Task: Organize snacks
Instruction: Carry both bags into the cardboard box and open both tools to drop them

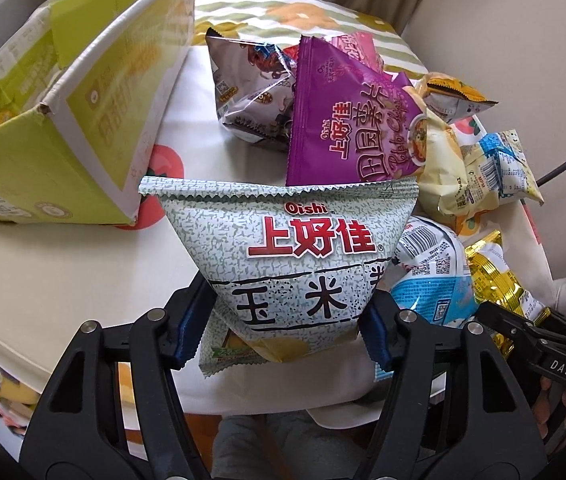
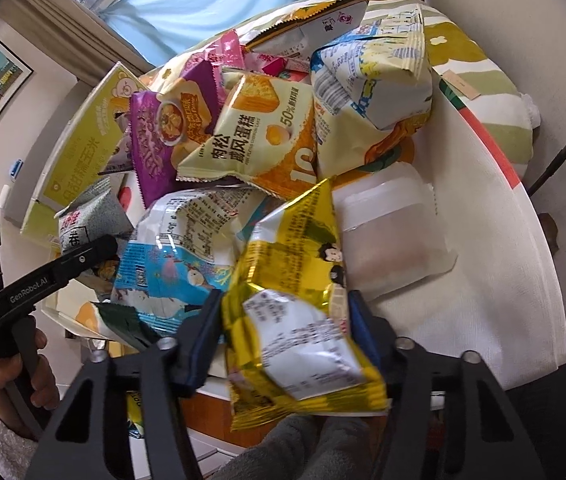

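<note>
Left gripper (image 1: 287,330): blue pads pressed against both sides of a pale grey-green crackle-print foil snack bag (image 1: 295,264) with red Oishi lettering, jaws partway closed and squeezing its lower half. Bag stands upright above the near edge of the round white table (image 1: 63,280).

Open lime-green cardboard box (image 1: 83,120) lies tipped on its side at left, mouth facing the pile. Behind the held bag: purple foil chip bag (image 1: 347,120) leaning upright, silver-grey foil bag (image 1: 251,84) beside it.

Right gripper (image 2: 283,340): jaws drawn in tight on a crinkled gold foil snack bag (image 2: 303,280), pads gripping both edges. Bag sits at the front of the heap, apparently lifted slightly, though contact underneath is hard to judge.

Beside it: blue-and-white foil bag (image 2: 179,256) to the left, translucent white plastic tub (image 2: 391,232) to the right.
</note>
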Motion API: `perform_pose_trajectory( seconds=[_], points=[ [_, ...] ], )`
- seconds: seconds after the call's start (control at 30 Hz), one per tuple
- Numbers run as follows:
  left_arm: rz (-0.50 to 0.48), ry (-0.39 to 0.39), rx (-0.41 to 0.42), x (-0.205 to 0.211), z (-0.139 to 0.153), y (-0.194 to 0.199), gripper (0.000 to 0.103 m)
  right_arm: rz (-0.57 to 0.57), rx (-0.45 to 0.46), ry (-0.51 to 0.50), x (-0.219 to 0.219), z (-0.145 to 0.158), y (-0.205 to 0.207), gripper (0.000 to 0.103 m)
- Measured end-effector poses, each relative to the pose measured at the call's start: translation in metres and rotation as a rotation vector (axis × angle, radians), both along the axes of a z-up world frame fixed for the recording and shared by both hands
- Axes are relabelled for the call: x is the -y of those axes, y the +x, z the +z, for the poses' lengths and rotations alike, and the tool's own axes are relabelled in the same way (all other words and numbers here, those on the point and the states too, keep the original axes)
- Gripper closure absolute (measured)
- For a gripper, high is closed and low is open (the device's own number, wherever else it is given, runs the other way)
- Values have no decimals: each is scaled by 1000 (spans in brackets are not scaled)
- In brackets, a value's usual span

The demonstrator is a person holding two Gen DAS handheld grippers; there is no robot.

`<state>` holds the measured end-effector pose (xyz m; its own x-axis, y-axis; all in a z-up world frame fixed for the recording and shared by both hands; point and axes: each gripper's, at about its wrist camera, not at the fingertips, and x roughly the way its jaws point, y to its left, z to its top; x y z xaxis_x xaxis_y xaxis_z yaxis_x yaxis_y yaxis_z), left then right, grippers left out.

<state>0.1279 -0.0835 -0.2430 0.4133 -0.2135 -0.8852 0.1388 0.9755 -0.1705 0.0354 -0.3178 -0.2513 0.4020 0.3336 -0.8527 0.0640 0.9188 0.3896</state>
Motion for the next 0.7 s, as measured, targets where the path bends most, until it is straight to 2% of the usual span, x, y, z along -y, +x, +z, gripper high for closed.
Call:
perform_pose_trajectory(
  seconds=[0.37, 0.53, 0.7],
  points=[
    [13, 24, 44, -1, 25, -5, 42, -5, 61, -49, 2, 23, -4, 51],
    [33, 9, 82, -9, 54, -8, 42, -1, 99, -56, 4, 48, 0, 51],
    [52, 2, 154, -19, 91, -8, 42, 23, 155, -90, -3, 77, 9, 51]
  ],
)
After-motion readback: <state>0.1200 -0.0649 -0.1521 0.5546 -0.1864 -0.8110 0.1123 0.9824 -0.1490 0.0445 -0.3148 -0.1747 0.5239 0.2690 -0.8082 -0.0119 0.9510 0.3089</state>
